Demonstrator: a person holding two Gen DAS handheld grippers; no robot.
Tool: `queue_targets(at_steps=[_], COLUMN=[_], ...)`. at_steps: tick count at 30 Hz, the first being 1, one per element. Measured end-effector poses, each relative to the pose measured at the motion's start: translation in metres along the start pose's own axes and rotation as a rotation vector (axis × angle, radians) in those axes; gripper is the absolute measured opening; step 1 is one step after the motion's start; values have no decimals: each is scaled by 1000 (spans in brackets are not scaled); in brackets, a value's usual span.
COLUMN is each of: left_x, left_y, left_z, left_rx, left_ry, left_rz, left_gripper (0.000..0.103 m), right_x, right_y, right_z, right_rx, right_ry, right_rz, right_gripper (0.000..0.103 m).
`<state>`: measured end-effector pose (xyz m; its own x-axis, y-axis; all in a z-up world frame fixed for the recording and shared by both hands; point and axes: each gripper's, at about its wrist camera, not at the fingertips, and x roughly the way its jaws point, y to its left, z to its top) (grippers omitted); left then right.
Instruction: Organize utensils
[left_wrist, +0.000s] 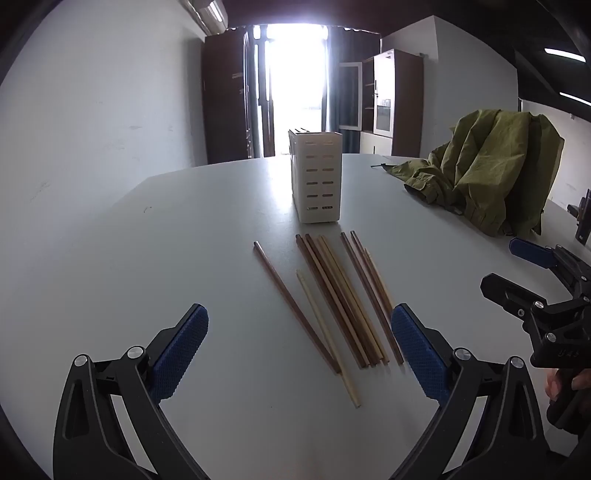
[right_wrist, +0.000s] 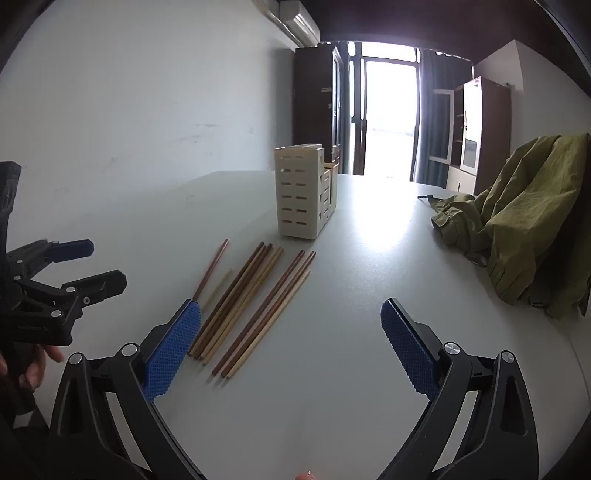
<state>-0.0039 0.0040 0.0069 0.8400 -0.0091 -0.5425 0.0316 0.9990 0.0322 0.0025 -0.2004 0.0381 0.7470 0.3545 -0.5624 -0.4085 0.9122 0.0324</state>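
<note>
Lying lengthwise ahead on bench (left_wrist: 166, 240) — chopsticks (left_wrist: 332, 295) point toward slotted holder (left_wrist: 317, 177); left gripper (left_wrist: 299, 350) nearer, straddling them; both left and right gripper (right_wrist: 291, 343) spread wide, empty.

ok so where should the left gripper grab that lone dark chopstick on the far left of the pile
Probably near the middle of the lone dark chopstick, coming straight down with the open left gripper fingers across its width. It lies flat on the table, apart from the pale chopstick there; their near ends converge.
</note>
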Motion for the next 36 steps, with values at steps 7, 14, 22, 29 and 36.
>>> queue_targets(at_steps=[7, 14, 22, 29, 36], left_x=[4, 4, 3, 5, 3], left_y=[0, -2, 0, -1, 3], left_z=[-3, -3, -5, -4, -4], left_rx=[-10, -1, -12, -9, -25], left_ry=[24, 17, 11, 13, 4], left_rz=[-8, 3, 10, 7, 21], left_gripper=[97, 97, 97, 97, 97], right_x=[3, 1, 2, 0, 0], right_y=[-5, -4, -2, -5, -3], right_z=[-2, 0, -1, 2, 1], right_rx=[31, 11, 7, 23, 18], right_ry=[10, 0, 10, 2, 9], right_rz=[12, 9, 2, 2, -4], right_gripper=[99, 99, 99, 99, 99])
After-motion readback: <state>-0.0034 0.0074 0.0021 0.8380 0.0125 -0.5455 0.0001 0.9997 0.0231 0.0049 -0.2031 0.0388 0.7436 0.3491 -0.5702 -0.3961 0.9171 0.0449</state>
